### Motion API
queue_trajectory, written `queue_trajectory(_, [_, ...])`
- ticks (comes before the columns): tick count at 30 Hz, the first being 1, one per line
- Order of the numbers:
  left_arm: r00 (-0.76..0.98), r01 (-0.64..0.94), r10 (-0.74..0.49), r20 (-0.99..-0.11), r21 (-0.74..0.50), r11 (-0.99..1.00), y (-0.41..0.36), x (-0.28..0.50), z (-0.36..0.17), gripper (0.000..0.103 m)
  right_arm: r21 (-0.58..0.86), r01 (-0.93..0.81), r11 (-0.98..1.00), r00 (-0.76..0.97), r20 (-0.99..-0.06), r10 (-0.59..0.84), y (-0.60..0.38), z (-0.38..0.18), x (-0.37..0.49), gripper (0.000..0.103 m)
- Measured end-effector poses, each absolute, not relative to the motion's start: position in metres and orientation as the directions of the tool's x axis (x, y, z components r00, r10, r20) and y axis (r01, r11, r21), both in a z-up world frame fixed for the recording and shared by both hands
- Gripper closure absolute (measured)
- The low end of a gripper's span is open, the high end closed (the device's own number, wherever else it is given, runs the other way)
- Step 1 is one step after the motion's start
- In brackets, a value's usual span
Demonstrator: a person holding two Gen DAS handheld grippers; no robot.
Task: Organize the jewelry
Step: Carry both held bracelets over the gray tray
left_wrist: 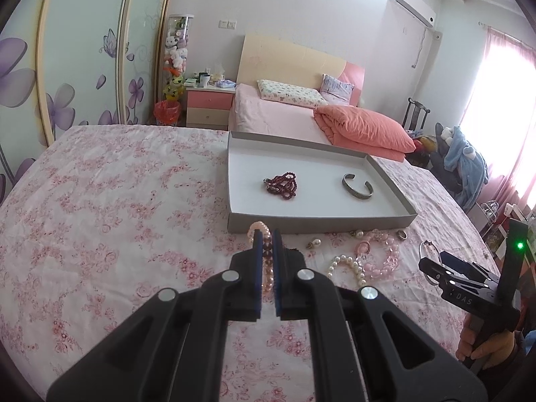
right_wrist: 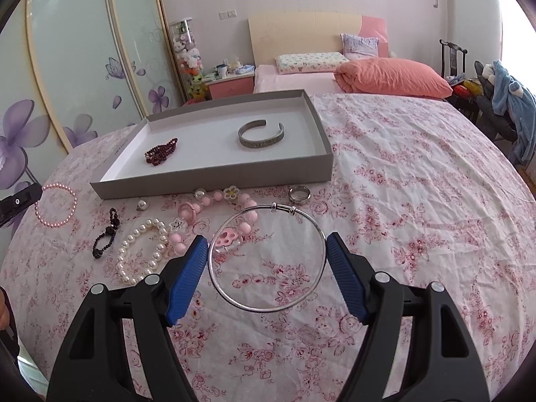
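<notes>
A shallow grey tray (left_wrist: 321, 224) (right_wrist: 214, 184) lies on the flowered tablecloth. In it are a dark red bead bracelet (left_wrist: 281, 184) (right_wrist: 160, 152) and a silver cuff (left_wrist: 357, 186) (right_wrist: 261, 135). My left gripper (left_wrist: 267, 234) (right_wrist: 20, 201) is shut on a pink pearl bracelet (left_wrist: 264, 227) (right_wrist: 55, 206), which hangs clear of the cloth just before the tray's near wall. My right gripper (right_wrist: 267, 237) (left_wrist: 445, 268) grips a thin silver bangle (right_wrist: 283, 207) (left_wrist: 428, 251) across its width, both blue pads against its rim, lifted off the cloth.
Loose on the cloth before the tray: a white pearl bracelet (right_wrist: 142, 254), a pink chunky bracelet (right_wrist: 214, 214), a ring (right_wrist: 299, 195), a dark bead strand (right_wrist: 107, 234), a pearl earring (right_wrist: 143, 205). A bed (left_wrist: 284, 117) stands beyond the table.
</notes>
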State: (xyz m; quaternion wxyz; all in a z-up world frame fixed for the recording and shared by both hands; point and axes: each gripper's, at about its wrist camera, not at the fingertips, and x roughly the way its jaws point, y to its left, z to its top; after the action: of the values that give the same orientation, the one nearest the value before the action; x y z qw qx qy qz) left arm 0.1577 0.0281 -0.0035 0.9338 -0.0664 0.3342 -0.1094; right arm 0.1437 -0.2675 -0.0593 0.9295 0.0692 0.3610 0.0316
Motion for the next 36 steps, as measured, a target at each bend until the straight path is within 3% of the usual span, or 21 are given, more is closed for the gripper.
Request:
queue_trajectory(20, [0.798,0.165,-0.234,-0.556,-0.171,0.971,0.011,0.142,0.011,0.097,0.113,-0.034,0.993,0.862,-0.499,0.086,-0.254,-0.019,0.123,0.031])
queue_trajectory(36, [0.859,0.151,-0.154,-0.488,-0.046,0.987,-0.025,0.150,0.027,0.097,0.076,-0.019,0.997,0.943,-0.330,0.043,-0.250,0.021,0.126,0.030])
